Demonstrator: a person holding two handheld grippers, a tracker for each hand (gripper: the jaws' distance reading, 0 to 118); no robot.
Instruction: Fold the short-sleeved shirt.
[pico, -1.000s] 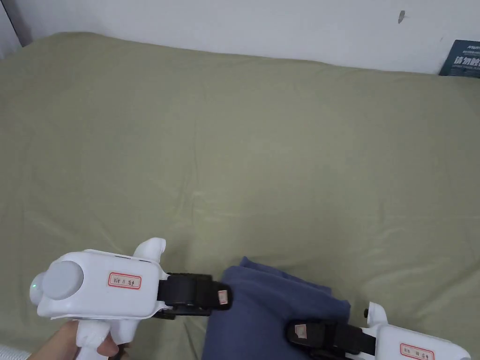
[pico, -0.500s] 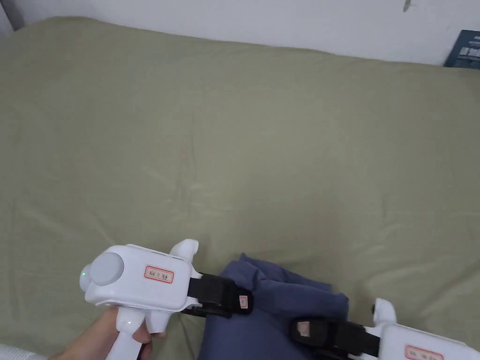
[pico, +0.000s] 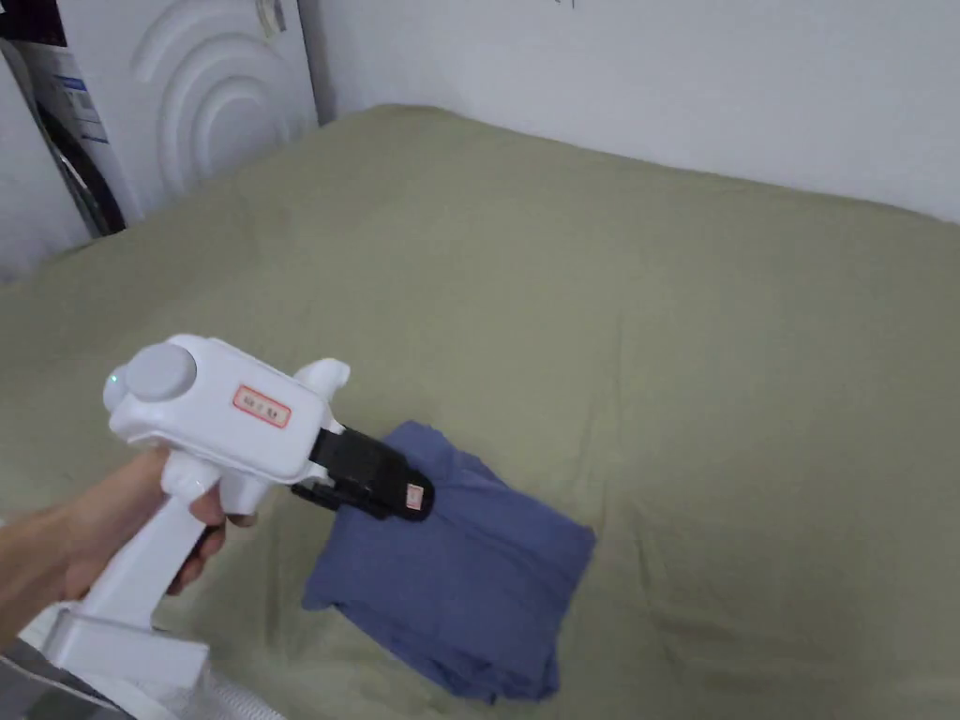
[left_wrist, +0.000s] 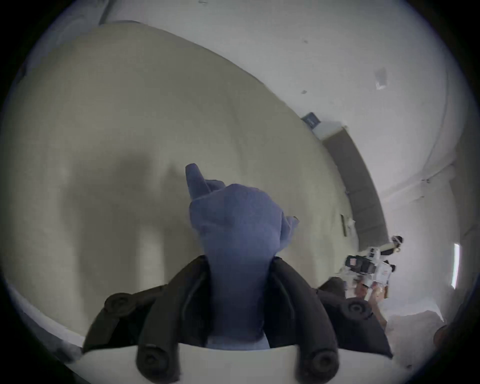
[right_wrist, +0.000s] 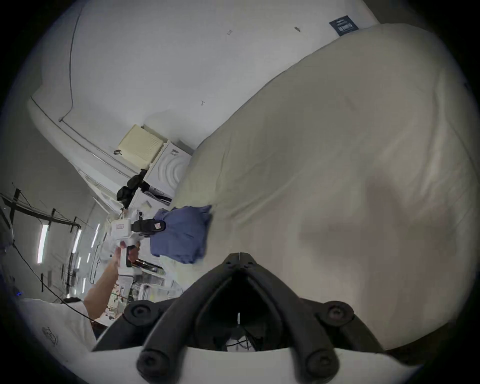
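Shirt: one blue short-sleeved shirt (pico: 459, 572), folded into a compact bundle, lies on the near part of the bed (pico: 656, 309), toward its left side.
Handling: judged light, soft and limp; layers may slide apart if lifted by a single edge.
Where to hold: best taken at the thick folded edge, through all layers.
Left hand-held gripper (pico: 408, 495): one; jaws pinch the bundle's far-left edge.
Right hand-held gripper (right_wrist: 238, 256): one; jaws pressed together, holding nothing, well apart to the right.

Right gripper (right_wrist: 239, 256) jaws closed, empty, over olive bedsheet (right_wrist: 337, 156). Farther off, left gripper (right_wrist: 155, 226) apparently pinching folded blue shirt (right_wrist: 181, 236); contact blurry.
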